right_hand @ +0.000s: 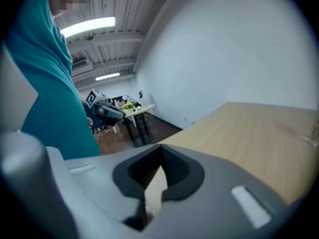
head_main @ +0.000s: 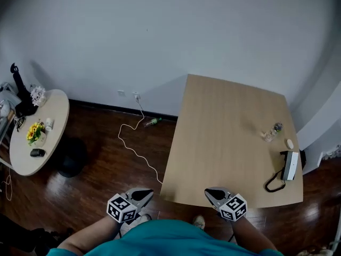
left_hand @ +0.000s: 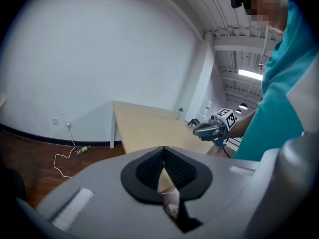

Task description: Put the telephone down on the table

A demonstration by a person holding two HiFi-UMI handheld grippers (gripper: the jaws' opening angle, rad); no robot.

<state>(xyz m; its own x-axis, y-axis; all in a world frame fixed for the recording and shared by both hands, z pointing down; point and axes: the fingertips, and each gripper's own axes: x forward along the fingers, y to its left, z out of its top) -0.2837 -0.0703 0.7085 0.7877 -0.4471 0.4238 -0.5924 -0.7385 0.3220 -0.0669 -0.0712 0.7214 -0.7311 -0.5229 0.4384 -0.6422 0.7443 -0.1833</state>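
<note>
Telephone (head_main: pixel 290 166) on table (head_main: pixel 224 137), near right edge.

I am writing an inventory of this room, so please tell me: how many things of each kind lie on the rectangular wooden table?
Telephone: 1
Small clear item, too small to identify: 1
Small white oval item: 1
Total: 3
</note>
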